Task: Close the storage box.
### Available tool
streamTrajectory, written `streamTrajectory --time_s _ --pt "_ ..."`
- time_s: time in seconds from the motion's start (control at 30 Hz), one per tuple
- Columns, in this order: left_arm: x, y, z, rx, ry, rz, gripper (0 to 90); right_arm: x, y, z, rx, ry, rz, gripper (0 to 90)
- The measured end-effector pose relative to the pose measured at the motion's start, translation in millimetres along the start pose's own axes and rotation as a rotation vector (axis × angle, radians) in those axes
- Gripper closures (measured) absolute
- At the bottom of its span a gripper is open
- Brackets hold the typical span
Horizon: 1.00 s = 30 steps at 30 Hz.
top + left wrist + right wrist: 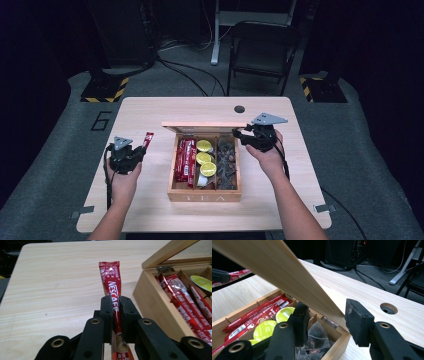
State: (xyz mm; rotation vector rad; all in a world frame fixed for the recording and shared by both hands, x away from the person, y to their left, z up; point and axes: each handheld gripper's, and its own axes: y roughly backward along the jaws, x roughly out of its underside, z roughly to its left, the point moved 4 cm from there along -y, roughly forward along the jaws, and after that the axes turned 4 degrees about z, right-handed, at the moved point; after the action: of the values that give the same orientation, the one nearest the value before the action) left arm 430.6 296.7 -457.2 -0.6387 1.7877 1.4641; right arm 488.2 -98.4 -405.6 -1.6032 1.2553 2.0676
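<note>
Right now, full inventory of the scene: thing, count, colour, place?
table: 1, light wood, centre
tea box: 1, wood, mid-table, three compartments
lid: 1, wood, raised, edge between right tongs' jaws
coffee sticks: several, red, left compartment
held coffee stick: 1, red, in left tongs
pods: at least 3, yellow-green tops, middle compartment
tea bags: several, dark, right compartment
chair: 1, black, behind table
left tongs: black, shut on stick
right tongs: black, at lid corner; grip unclear

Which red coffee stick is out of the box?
The red coffee stick clamped in the left tool, above the table left of the box; the others lie in its left compartment.
</note>
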Motion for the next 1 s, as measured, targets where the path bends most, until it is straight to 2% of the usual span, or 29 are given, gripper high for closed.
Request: streamTrajectory --time_s 0.03,0.23,0.33,0.57,0.73,0.93,1.0 --pt "0.4 0.4 2.9 -0.01 0.0 -0.016 81.6 0.0 0.0 0.0 0.0 0.0 0.0 54.4" --pt "7.6 7.4 16.1 -0.014 0.01 0.004 81.6 0.1 -0.1 0.4 0.002 -0.002 -0.002 54.4" --pt "12.5 7.9 20.7 -0.023 0.016 -0.006 81.6 0.3 0.0 0.5 0.003 0.0 -0.002 54.4" --pt "26.1 7.2 31.3 -0.023 0.039 0.014 81.6 0.6 0.0 1.0 0.004 0.0 -0.003 54.4" --pt "32.6 1.1 33.2 -0.04 0.019 0.01 81.6 0.9 0.2 1.3 0.006 0.001 -0.002 54.3" --pt "44.4 -10.2 37.1 -0.041 0.03 0.044 81.6 1.6 0.5 1.8 0.006 0.002 -0.001 54.3" --pt "51.2 -16.8 40.6 -0.041 0.048 0.065 81.6 1.9 0.8 1.8 0.003 0.008 0.0 54.3"
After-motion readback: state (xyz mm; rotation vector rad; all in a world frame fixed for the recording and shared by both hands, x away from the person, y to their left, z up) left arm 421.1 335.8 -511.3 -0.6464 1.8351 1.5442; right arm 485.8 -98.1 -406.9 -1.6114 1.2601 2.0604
